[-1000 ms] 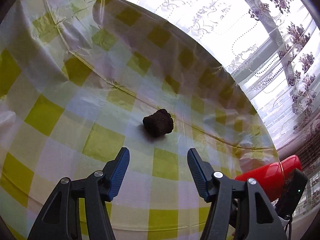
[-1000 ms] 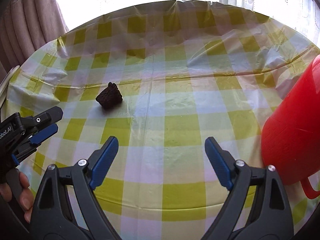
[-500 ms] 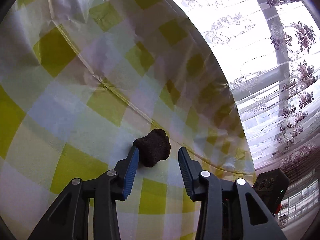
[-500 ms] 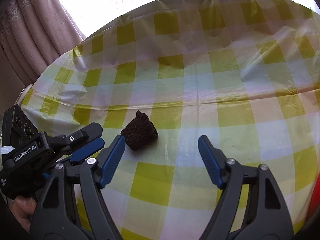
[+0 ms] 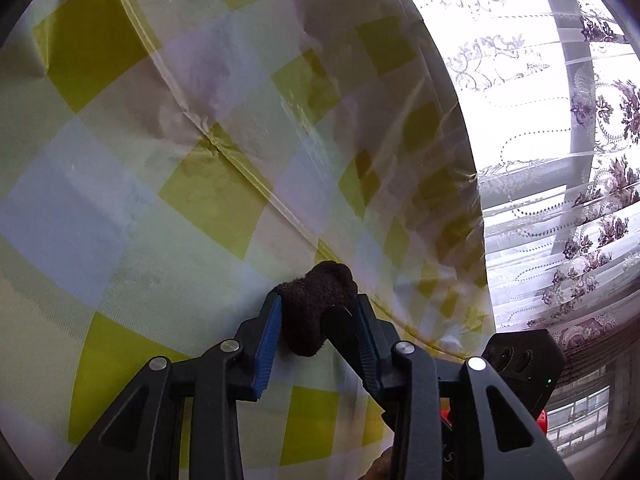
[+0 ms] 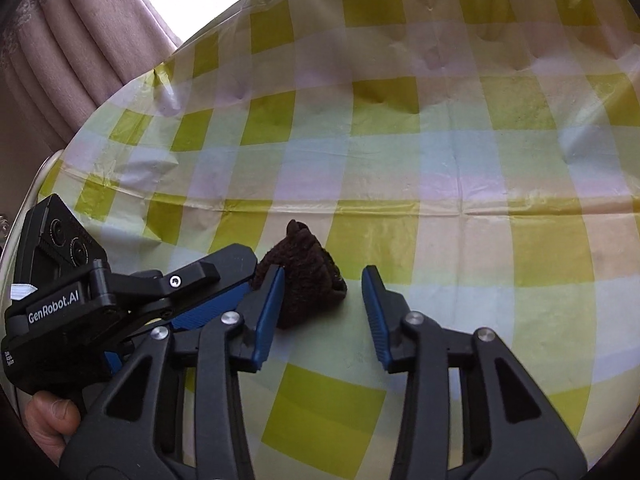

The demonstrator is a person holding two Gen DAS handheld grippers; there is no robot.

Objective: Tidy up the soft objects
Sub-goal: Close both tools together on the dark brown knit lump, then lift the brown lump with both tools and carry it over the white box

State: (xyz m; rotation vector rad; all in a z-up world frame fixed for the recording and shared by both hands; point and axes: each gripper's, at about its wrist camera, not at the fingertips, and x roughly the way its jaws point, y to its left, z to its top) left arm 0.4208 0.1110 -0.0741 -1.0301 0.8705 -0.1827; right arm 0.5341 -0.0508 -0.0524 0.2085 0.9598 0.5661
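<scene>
A dark brown fuzzy soft lump (image 5: pixel 316 308) sits on the yellow-and-white checked tablecloth (image 5: pixel 160 208). My left gripper (image 5: pixel 318 316) is shut on it, both blue pads pressing its sides. In the right wrist view the lump (image 6: pixel 308 276) lies just ahead of my right gripper (image 6: pixel 324 300), which is open with the lump close to its left pad (image 6: pixel 270 312). The left gripper's body (image 6: pixel 120 292) comes in from the left there, its fingers at the lump.
A red container (image 5: pixel 540 420) peeks out behind the left gripper at the lower right. Patterned lace curtains (image 5: pixel 580 160) hang past the table's far edge. A brown drape (image 6: pixel 68 52) hangs beyond the table's left edge.
My left gripper moved forward and closed on the brown lump. My right gripper moved closer to the lump and narrowed a little, and the red container left its view.
</scene>
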